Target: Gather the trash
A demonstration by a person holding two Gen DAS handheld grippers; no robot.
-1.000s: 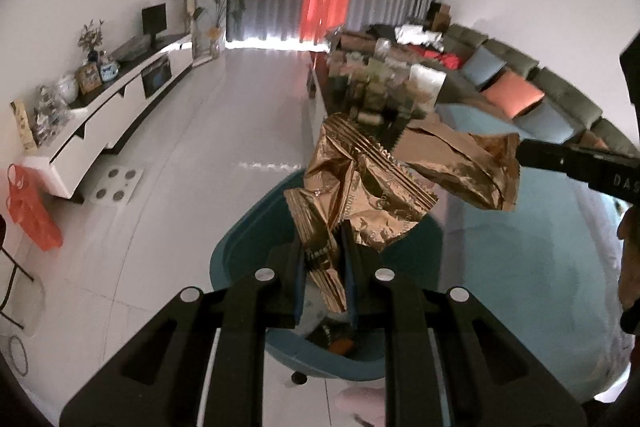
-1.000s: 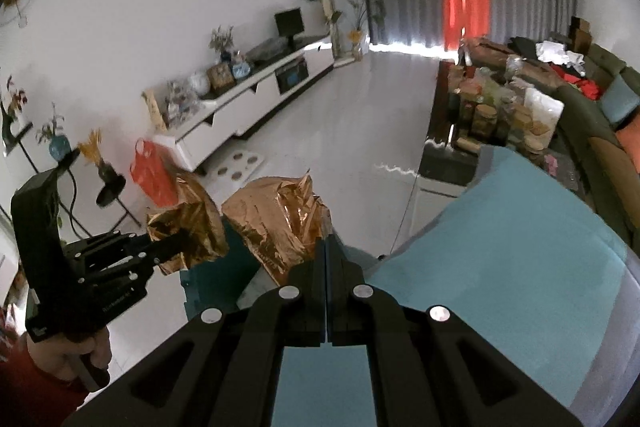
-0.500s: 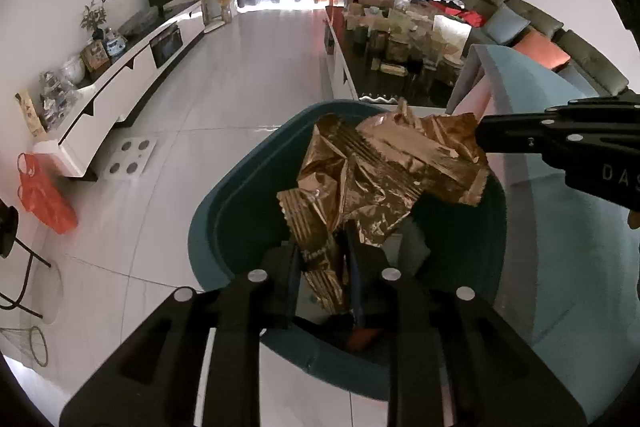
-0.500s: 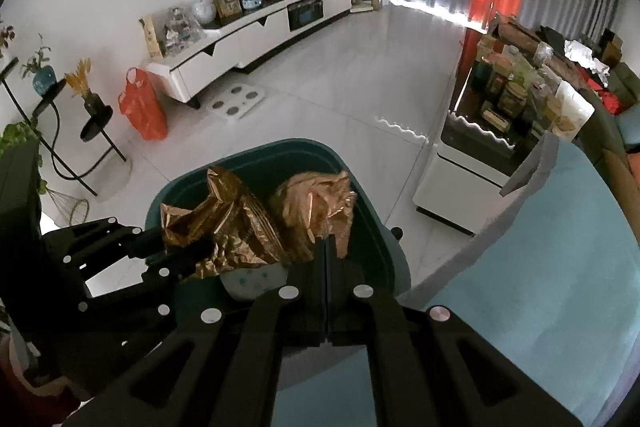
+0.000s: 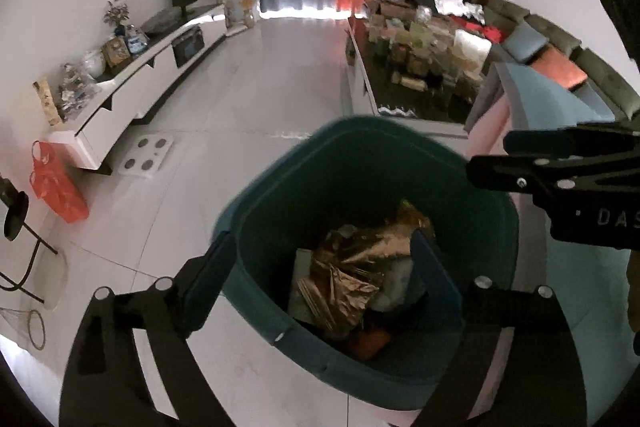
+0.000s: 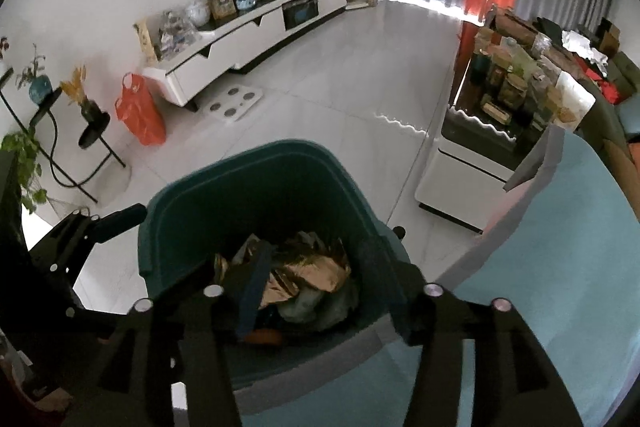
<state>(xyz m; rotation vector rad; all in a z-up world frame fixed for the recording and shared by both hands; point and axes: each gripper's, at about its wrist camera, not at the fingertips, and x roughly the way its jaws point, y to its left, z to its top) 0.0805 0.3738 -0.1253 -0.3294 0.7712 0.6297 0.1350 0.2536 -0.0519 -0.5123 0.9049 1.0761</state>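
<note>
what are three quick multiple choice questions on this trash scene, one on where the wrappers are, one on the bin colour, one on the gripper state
1. Where are the gold wrappers?
A. inside the bin
B. on the floor
C. in a gripper

2. What colour is the bin?
A. white
B. dark teal
C. orange

3. How do the left gripper and right gripper stand?
A. both shut on wrappers
B. one shut, one open
C. both open, holding nothing

Key: 1 A, the crumpled foil lies on the other trash in the bin. 2 B, rim and walls are dark teal. 3 C, both sets of jaws have just been opening and stand apart above the bin, nothing between them.
</note>
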